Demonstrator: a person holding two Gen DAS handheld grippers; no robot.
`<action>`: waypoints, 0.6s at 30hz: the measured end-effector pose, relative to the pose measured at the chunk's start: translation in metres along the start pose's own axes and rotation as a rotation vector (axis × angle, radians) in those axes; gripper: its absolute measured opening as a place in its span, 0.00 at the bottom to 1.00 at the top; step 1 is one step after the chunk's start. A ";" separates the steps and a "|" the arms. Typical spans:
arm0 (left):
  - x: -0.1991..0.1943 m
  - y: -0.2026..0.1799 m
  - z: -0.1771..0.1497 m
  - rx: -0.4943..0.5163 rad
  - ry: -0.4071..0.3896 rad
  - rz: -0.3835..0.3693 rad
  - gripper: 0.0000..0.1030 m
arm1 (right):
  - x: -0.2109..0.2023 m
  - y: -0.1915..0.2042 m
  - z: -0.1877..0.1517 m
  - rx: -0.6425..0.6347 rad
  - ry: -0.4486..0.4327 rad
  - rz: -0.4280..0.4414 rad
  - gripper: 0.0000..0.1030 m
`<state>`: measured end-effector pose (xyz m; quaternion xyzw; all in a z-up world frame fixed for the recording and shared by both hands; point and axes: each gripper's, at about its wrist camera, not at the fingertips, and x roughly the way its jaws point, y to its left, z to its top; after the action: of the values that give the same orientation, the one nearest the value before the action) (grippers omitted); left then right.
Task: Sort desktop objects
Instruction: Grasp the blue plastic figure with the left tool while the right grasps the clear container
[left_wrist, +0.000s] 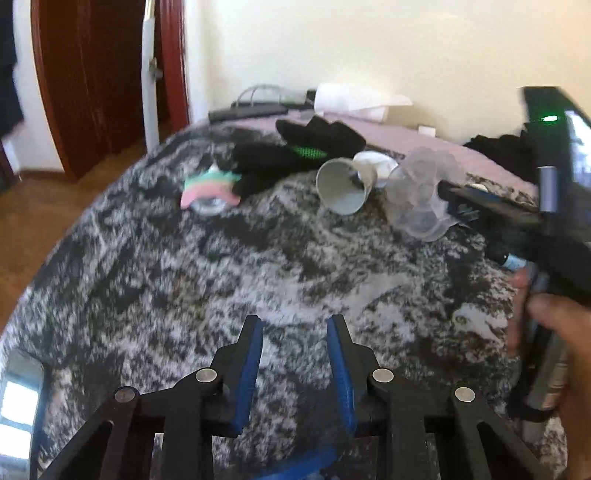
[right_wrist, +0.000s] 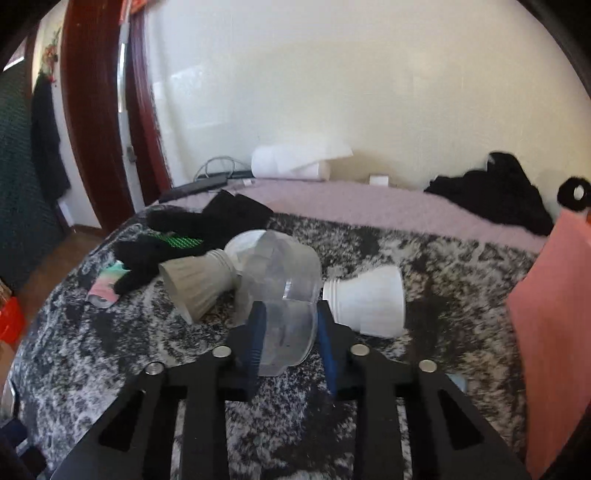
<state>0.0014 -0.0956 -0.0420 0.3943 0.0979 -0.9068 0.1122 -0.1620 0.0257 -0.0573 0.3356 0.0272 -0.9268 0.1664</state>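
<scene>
Clear plastic cups (right_wrist: 280, 295), nested and lying on the mottled blanket (right_wrist: 110, 362), sit between the right gripper (right_wrist: 290, 332) jaws, narrowly spaced around them; contact uncertain. Close gently; thin walls likely crush. Left gripper (left_wrist: 295, 369) jaws empty, moderately apart.
</scene>
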 end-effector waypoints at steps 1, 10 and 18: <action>-0.001 0.002 -0.003 -0.003 0.006 -0.003 0.32 | -0.006 0.000 0.001 0.002 0.005 0.014 0.24; 0.001 0.018 -0.027 -0.014 0.107 -0.023 0.42 | -0.054 -0.026 -0.017 0.306 0.048 0.289 0.20; -0.014 0.018 -0.051 -0.066 0.173 -0.111 0.75 | -0.132 -0.023 -0.062 0.270 0.041 0.267 0.20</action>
<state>0.0509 -0.0980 -0.0677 0.4611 0.1587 -0.8705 0.0657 -0.0366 0.0959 -0.0230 0.3742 -0.1388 -0.8847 0.2409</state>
